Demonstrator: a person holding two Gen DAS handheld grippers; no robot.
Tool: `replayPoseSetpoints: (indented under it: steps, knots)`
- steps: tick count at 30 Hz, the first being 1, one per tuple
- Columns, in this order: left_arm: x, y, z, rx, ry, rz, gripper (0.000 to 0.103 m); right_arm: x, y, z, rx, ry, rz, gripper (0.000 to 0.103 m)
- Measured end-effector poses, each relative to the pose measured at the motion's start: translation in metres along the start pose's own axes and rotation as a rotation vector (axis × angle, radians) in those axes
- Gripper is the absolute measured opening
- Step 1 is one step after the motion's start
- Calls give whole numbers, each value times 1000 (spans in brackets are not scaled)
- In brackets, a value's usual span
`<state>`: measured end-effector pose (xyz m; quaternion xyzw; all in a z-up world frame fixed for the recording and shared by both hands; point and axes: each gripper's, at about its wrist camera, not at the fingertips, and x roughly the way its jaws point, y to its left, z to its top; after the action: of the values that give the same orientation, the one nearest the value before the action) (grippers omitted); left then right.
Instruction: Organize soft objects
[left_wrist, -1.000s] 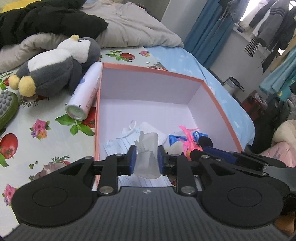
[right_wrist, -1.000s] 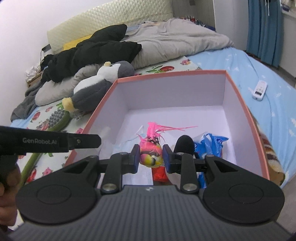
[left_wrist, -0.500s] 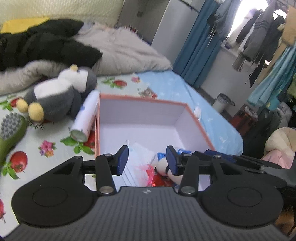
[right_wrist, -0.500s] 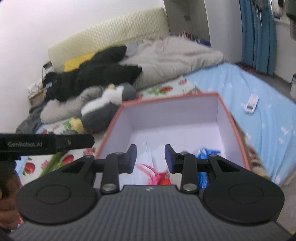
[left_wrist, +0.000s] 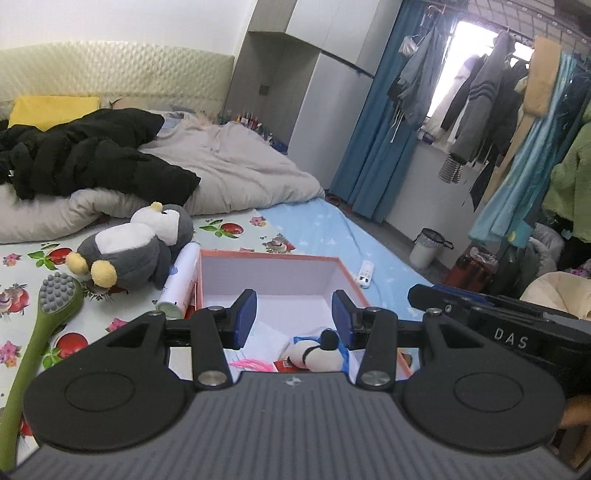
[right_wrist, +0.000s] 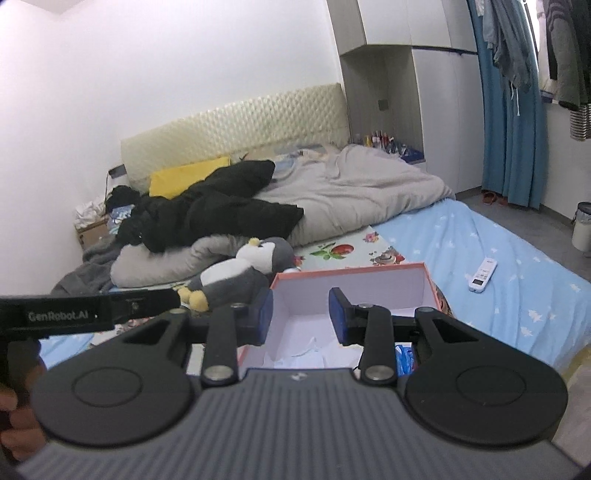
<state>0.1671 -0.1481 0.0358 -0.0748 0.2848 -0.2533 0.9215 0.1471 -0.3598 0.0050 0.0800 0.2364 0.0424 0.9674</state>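
The left gripper (left_wrist: 294, 319) is held above the near edge of the box (left_wrist: 271, 271) with its jaws apart and nothing between them. The right gripper (right_wrist: 301, 319) is likewise held over the box (right_wrist: 354, 282), jaws apart and empty. Inside the box, a small white toy with a black knob (left_wrist: 317, 354), pink feathers (left_wrist: 251, 365) and something blue are seen on the floor of it, with pale crumpled material beside them.

Outside, against the box's left wall, a white spray can (left_wrist: 179, 284) is laid on the bed (left_wrist: 229, 225), and the plush penguin (left_wrist: 133, 245) is lying just beyond it, not yet put away. A green massage brush (left_wrist: 48, 314) is set near the bed's left edge.

If the penguin is judged the next item, trouble could come from its bulk: a narrow pinch on loose plush may slip, and the can could be knocked and rolled by a low approach. The box may also be shifted if its wall is clipped.
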Motion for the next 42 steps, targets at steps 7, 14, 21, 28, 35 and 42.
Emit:
replayPoseSetpoints:
  steps: [7,14,21,28,35,42]
  knots:
    - [-42,-15,-15,9,-21,3,51,-37,11,1,0,-24,-1,37]
    - [-56,-19,-30,6,-5,17,51,-49,13,-10,12,8,-5,37]
    - [-50,-18,-46,-7,36,27,51,-50,18,-32,4,55,-18,37]
    - [-41,-17,-58,-8,77,37,52,-48,14,-55,21,101,-42,37]
    - [-28,-16,-65,-5,109,34,53,-45,8,-68,35,132,-58,37]
    - [-21,-19,-64,1,119,36,68,-46,4,-71,36,131,-73,37]
